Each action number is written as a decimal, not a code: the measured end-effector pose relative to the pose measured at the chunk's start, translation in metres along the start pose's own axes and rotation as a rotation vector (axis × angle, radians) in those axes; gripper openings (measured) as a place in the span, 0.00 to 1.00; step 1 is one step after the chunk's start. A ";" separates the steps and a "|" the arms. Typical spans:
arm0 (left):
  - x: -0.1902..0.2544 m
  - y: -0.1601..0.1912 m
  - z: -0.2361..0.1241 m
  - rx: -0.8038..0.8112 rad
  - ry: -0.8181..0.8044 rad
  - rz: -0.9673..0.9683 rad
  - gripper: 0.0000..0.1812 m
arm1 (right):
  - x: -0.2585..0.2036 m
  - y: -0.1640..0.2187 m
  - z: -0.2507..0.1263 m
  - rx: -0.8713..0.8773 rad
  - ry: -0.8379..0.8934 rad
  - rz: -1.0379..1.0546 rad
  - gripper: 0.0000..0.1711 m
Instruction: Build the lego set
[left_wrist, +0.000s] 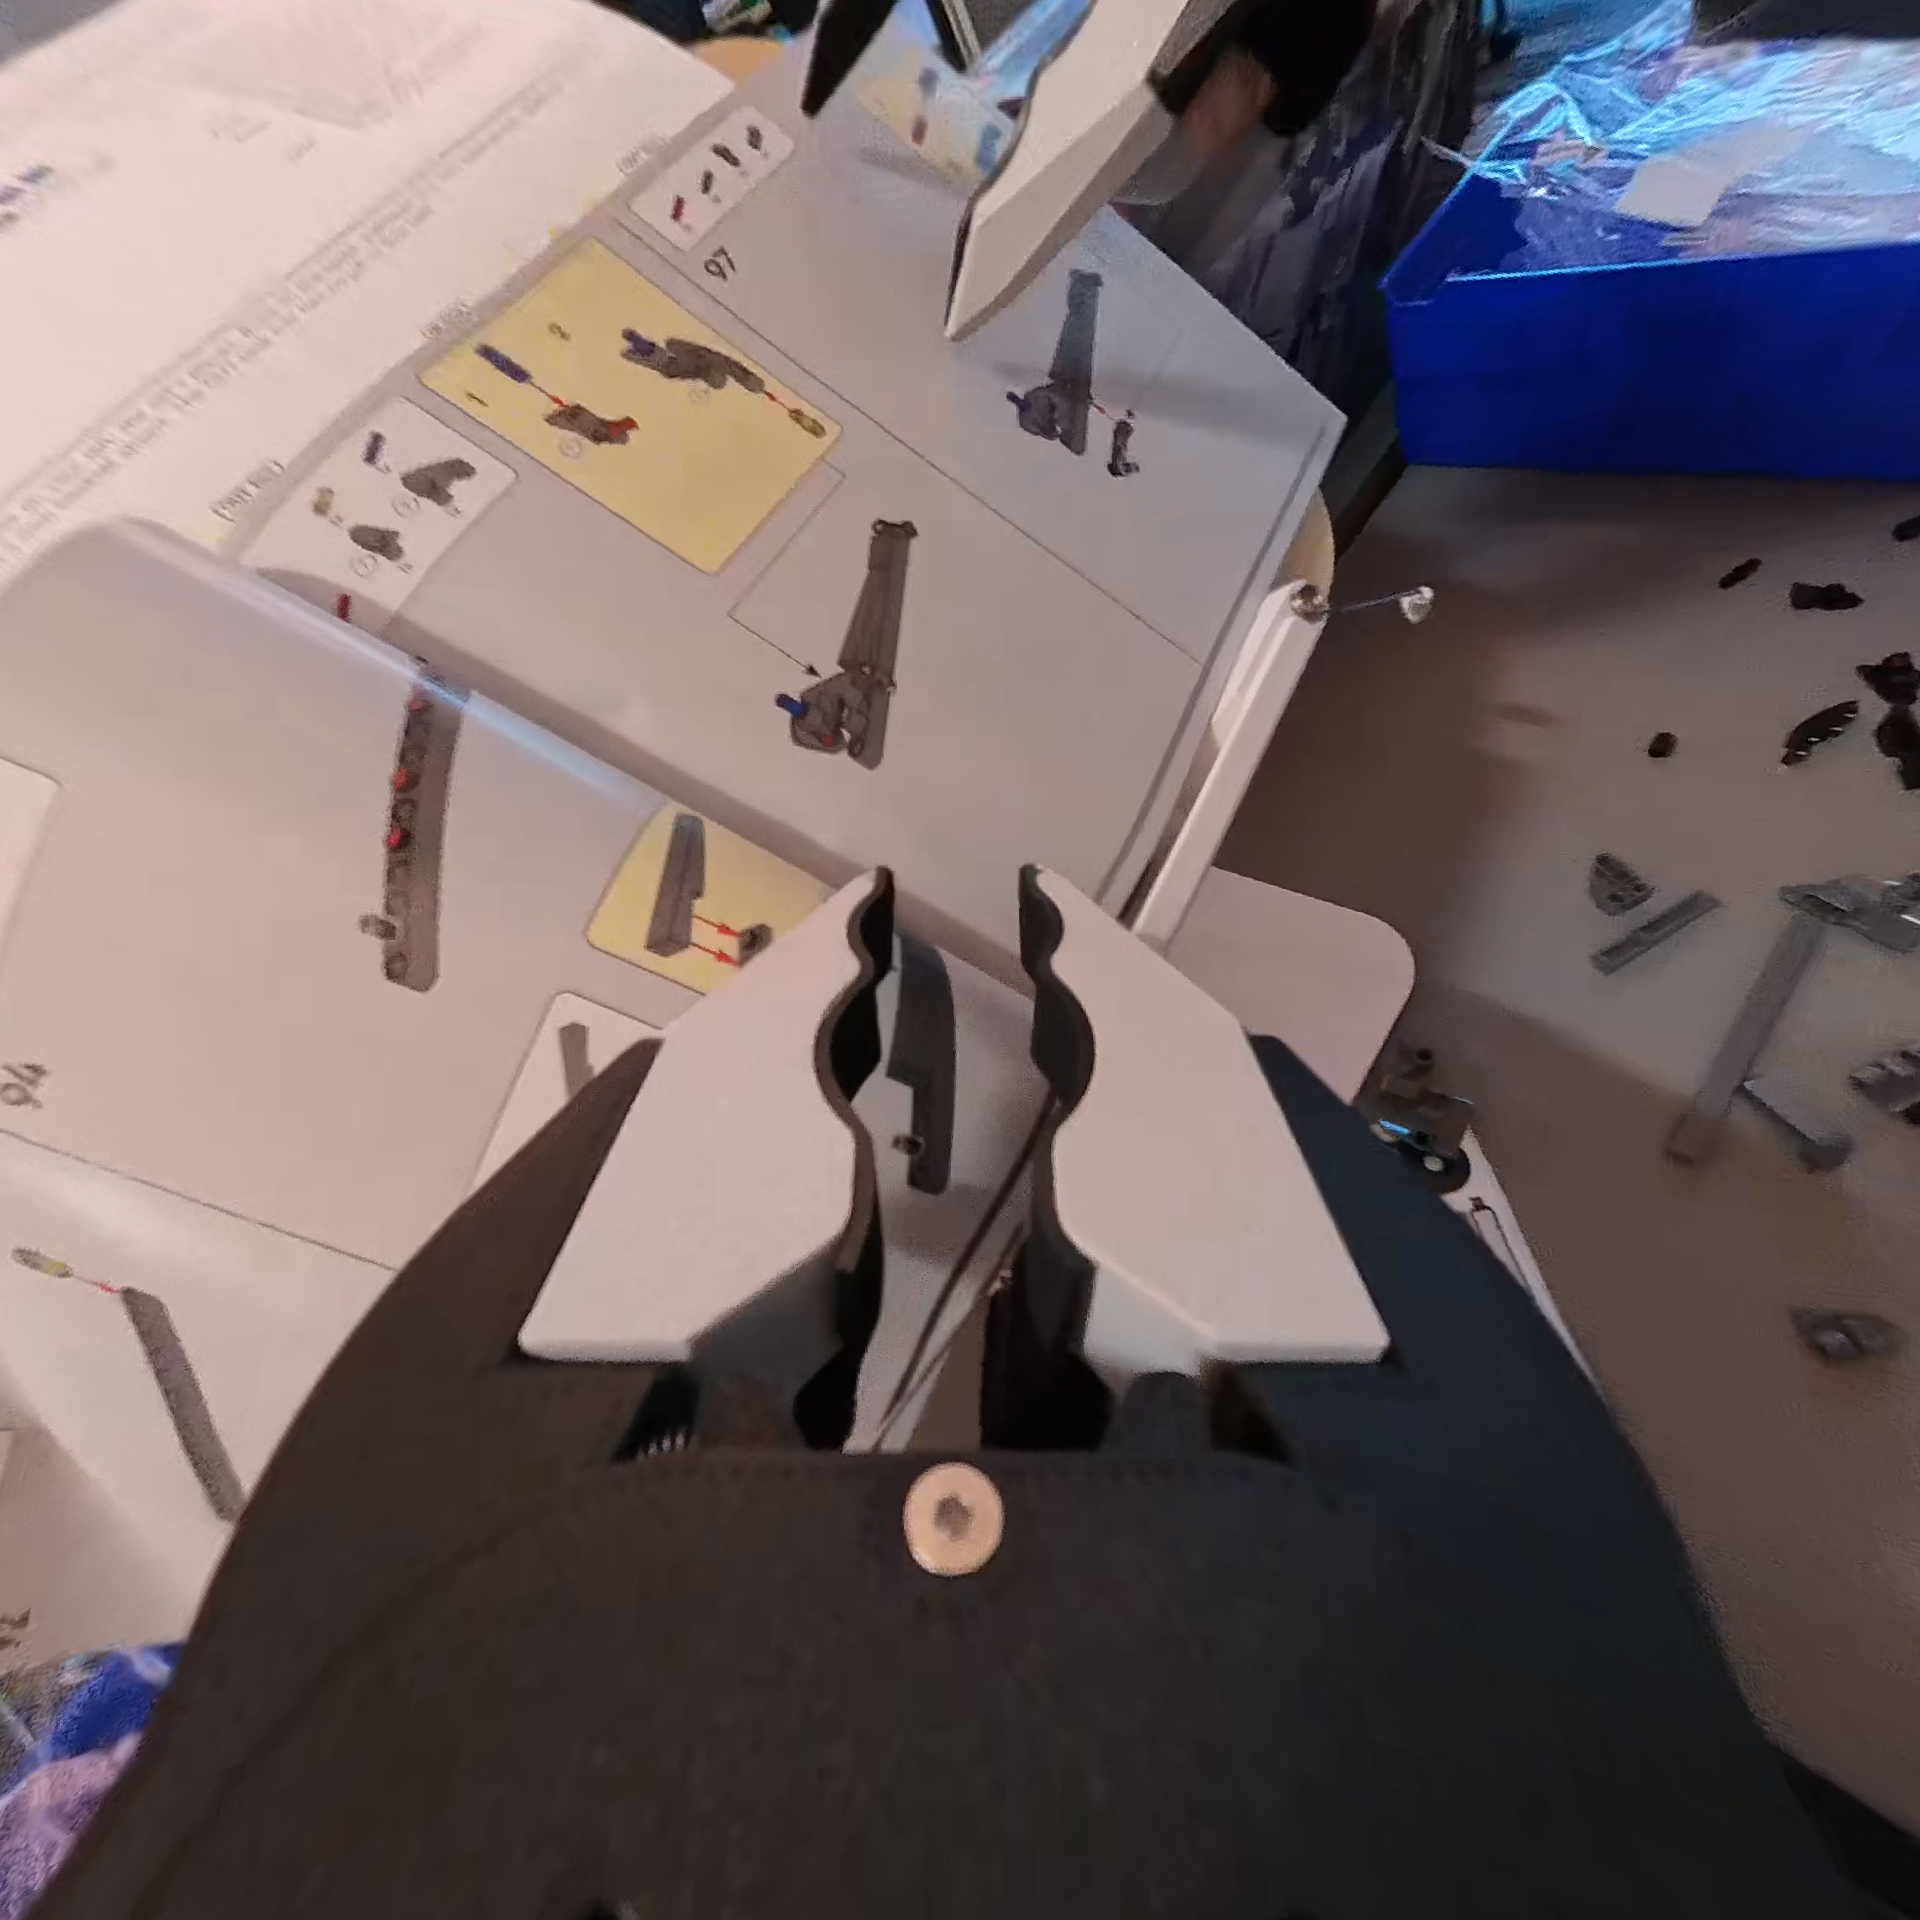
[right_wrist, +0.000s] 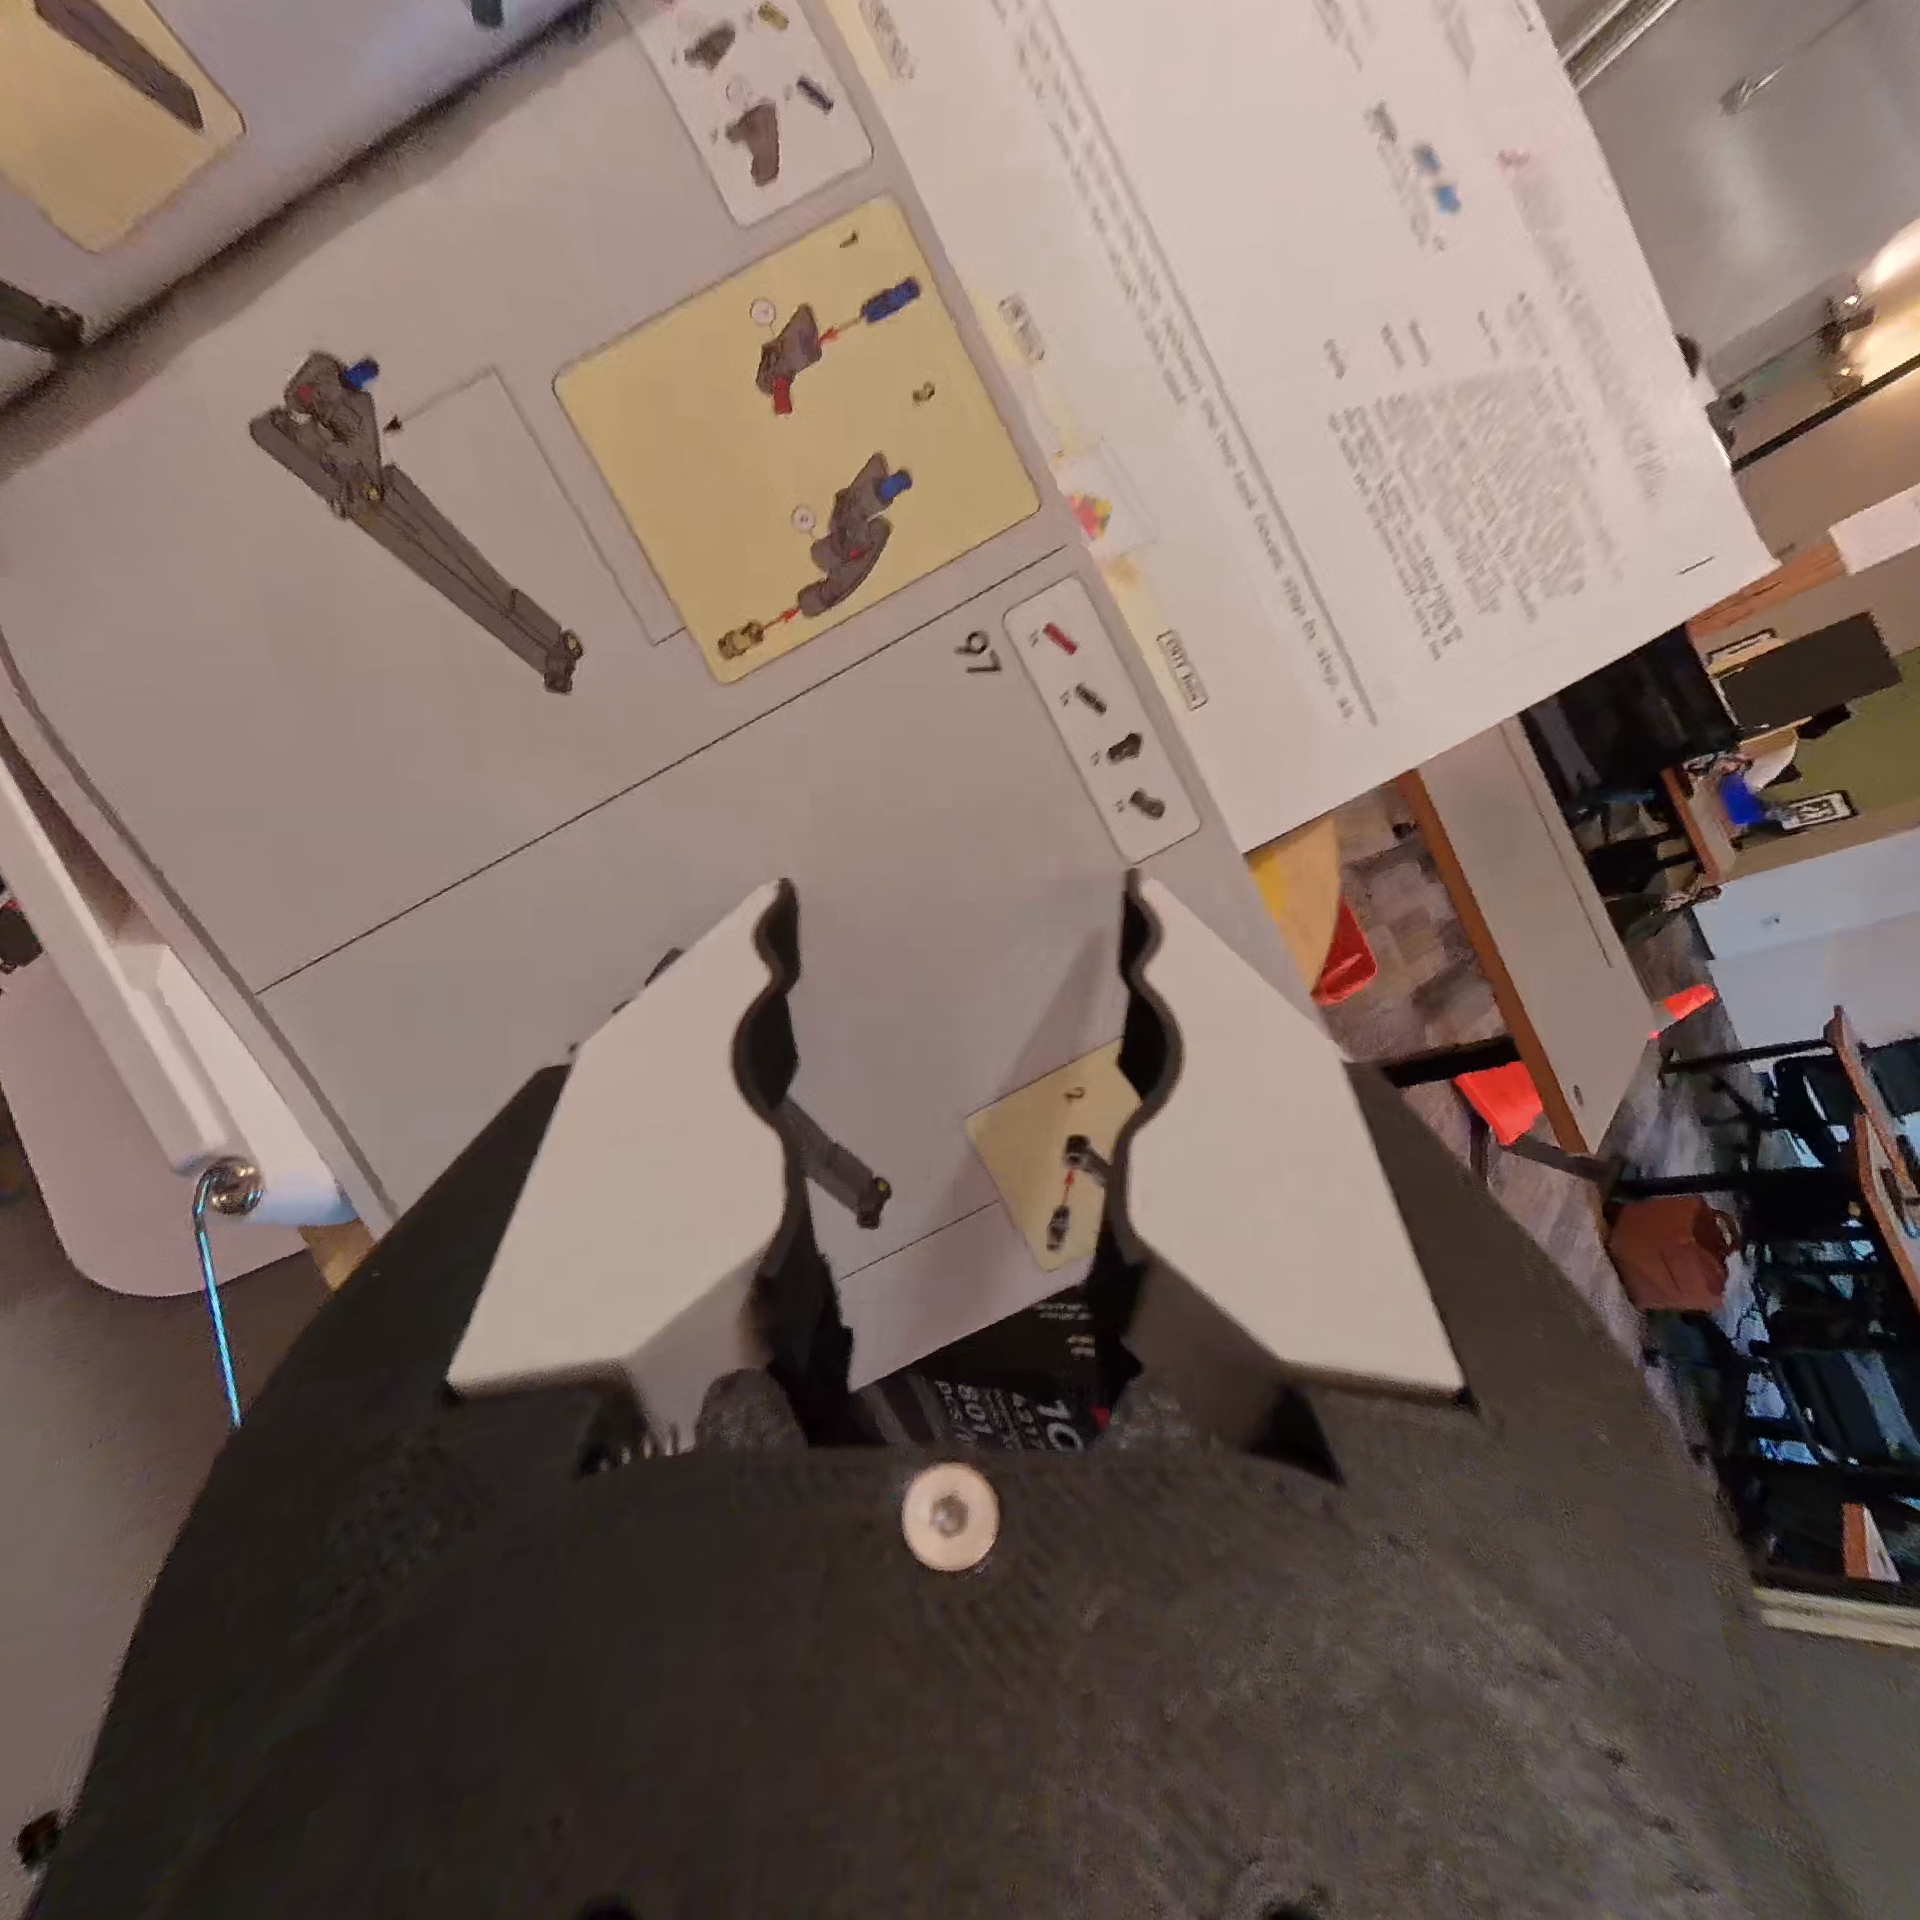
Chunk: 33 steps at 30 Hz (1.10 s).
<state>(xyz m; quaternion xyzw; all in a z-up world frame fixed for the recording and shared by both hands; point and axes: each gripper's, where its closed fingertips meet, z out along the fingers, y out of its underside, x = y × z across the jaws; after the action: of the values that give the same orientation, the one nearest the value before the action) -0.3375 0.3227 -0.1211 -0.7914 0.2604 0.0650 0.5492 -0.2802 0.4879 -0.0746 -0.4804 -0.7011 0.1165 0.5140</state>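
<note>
Over the open booklet, left wrist view:
Left gripper (left_wrist: 956, 883): fingers spread a little, nothing between them; it hangs above the lower page, pointing across the spread.
Instruction booklet (left_wrist: 987, 623): propped open on a white stand (left_wrist: 1236, 748), a page curling up at the left, a white printed sheet (left_wrist: 312, 208) lying behind its top edge.
Right gripper (left_wrist: 904, 208): enters from the top, one white finger tip close over the upper right page; contact cannot be told.
Lego pieces (left_wrist: 1766, 935): loose on the grey table (left_wrist: 1507, 727) well to the right of the booklet, small black bits farther back, grey beams and a grey partly built frame nearer.
Blue bin (left_wrist: 1662, 364): back right, clear plastic bags on top.
Handling, a judgement: pieces look light, stiff, smooth and easy to flick away; best pinched across the flat sides of a beam. The built frame likely pops apart if squeezed at a joint.

Close above the same page, right wrist view:
Right gripper (right_wrist: 956, 894): fingers well apart and empty, tilted steeply toward the page, tips over the lower panel of the spread.
Instruction booklet (right_wrist: 520, 779): fills the view; stand edge and a metal clip at lower left.
Room: desks and chairs beyond the table edge, right.
Lego pieces: none clearly visible here.
Step, a judgement: reading the page, no part taken up yet.
</note>
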 end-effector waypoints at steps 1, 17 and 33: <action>-0.003 -0.002 0.001 0.003 -0.014 0.002 0.13 | 0.006 -0.001 0.000 -0.001 0.012 0.003 0.42; -0.004 0.004 0.015 0.005 0.027 -0.032 0.12 | 0.005 0.003 0.014 -0.035 -0.040 -0.045 0.28; 0.005 0.000 0.006 0.036 0.052 -0.075 0.20 | -0.082 -0.055 -0.033 0.035 -0.514 0.132 0.00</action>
<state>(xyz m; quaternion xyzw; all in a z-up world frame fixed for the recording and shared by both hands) -0.3327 0.3260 -0.1256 -0.7921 0.2459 0.0191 0.5584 -0.2821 0.3841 -0.0736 -0.4708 -0.7735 0.2802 0.3186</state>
